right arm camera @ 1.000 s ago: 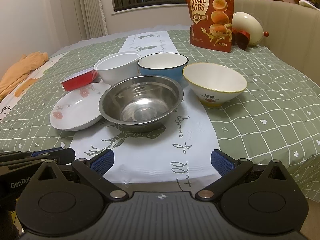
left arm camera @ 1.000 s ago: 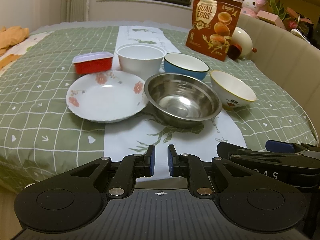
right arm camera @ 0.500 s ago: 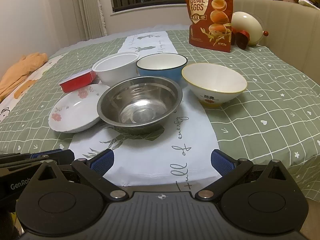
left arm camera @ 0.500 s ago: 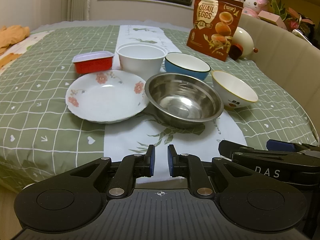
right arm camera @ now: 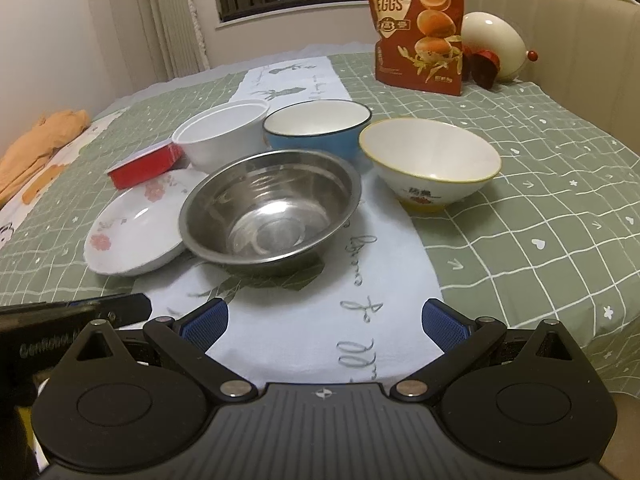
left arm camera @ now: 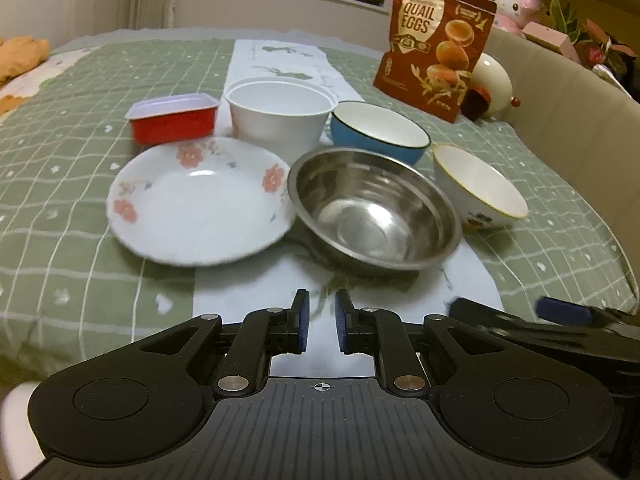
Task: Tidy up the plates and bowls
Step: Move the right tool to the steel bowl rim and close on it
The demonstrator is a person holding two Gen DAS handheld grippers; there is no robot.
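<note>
Steel bowl sits dead centre, floral plate seemingly touching it at nine o'clock; left gripper nearly closed and empty, right gripper spread wide, empty.

Quail-egg bag, plush toy, orange cloth

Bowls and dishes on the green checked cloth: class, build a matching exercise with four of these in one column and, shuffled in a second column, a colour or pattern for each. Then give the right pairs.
Column one:
1. plate
2. metal bowl
3. rectangular dish
4. bowl behind the metal one

Column two:
A. blue outside, white inside
B. shiny silver
C. white with pink flowers
D. red with a white rim

Pairs: 1-C, 2-B, 3-D, 4-A
</note>
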